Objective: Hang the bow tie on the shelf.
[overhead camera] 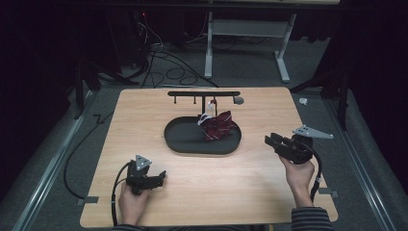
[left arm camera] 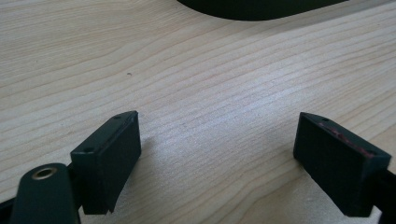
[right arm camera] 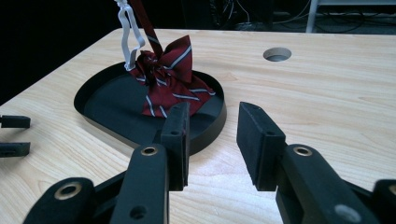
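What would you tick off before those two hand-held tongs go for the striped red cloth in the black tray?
1. Right tongs open with nothing between them: ok.
2. Left tongs open and holding nothing, low over the bare wooden table: ok.
3. Striped red cloth lies in the black tray, in plain sight: ok.
4. Cloth free to lift: not ok; a strap runs up from it, beside a white hook, toward the black rack.
5. Path from the right tongs to the cloth: ok, though the tray's rim stands between them.
6. Whether the hook actually hangs on the rack: cannot tell.
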### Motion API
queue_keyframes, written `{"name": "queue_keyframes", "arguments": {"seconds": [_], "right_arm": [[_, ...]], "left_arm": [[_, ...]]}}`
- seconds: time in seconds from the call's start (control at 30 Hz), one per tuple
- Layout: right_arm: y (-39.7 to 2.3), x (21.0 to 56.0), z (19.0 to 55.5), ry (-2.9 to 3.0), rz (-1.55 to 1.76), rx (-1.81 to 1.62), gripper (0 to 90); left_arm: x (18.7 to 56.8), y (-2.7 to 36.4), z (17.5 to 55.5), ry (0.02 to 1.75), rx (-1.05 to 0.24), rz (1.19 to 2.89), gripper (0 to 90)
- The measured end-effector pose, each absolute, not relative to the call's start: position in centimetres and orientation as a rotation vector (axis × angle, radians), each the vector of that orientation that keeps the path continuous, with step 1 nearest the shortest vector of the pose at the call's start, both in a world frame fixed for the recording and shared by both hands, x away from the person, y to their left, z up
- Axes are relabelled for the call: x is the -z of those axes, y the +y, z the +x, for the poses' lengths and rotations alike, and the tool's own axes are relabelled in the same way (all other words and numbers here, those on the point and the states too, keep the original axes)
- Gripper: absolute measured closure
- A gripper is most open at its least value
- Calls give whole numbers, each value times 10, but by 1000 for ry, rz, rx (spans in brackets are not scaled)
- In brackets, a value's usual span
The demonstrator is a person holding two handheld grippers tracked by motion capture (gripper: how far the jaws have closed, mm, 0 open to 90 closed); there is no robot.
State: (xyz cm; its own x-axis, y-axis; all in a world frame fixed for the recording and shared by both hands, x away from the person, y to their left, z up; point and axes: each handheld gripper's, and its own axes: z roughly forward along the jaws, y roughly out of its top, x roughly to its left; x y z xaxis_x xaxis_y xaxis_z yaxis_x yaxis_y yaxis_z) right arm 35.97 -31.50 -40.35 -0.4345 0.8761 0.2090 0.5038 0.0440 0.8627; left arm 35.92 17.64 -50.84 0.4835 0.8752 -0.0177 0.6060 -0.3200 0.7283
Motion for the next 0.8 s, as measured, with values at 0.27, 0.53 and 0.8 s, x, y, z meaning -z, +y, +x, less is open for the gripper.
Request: {"name": "queue_keyframes", "arguments": {"seconds": [0.27, 0.53, 0.8], "right_arm": [[-317, 412, 357, 1954, 1416, -1356, 666], [-318, 419, 355, 1958, 1433, -1361, 666], [-318, 424, 352, 1952, 1445, -1374, 667]], "left_arm": [[508, 176, 359, 1219, -505, 2047, 153], [508, 176, 359, 1218, -505, 2047, 153], [508, 176, 359, 1219, -505, 2047, 153]]}}
